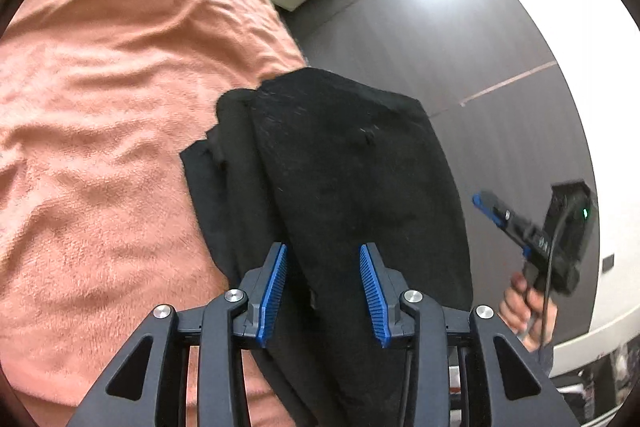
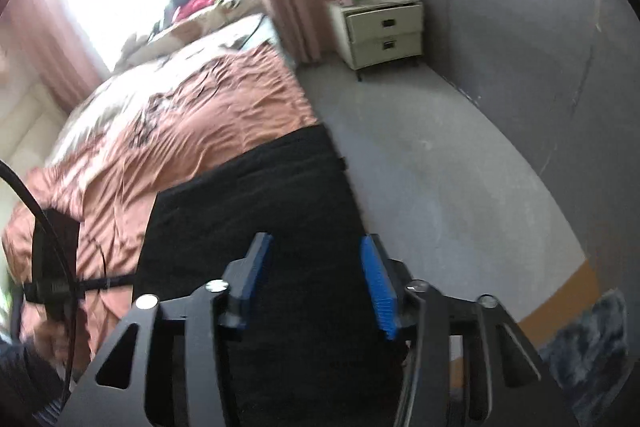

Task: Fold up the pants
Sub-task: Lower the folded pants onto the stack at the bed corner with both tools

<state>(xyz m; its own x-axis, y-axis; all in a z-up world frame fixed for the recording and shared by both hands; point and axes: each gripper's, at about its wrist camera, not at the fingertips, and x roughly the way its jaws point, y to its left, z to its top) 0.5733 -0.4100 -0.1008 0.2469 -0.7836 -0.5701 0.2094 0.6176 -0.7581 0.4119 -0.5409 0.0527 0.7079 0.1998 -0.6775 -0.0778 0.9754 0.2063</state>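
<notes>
We had the black pants [image 1: 344, 179] bunched at the bed [image 1: 104, 75] edge, both grippers' jaws open and gripping nothing, so next we'd probably re-grab an edge.

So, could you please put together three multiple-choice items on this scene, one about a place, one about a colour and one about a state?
1. Where do the black pants lie?
A. On the grey floor
B. At the edge of the bed cover, next to the floor
C. On the nightstand

2. What colour is the bed cover?
A. Salmon pink
B. Green
C. White

3. How does the left tool stand?
A. Clamped on a drawer handle
B. Shut on nothing
C. Open, its blue pads apart with pants cloth between them

Answers:
1 B: both wrist views show the pants along the bed's edge by the floor.
2 A: the rumpled cover looks salmon pink.
3 C: a clear gap shows beside each pad.
</notes>
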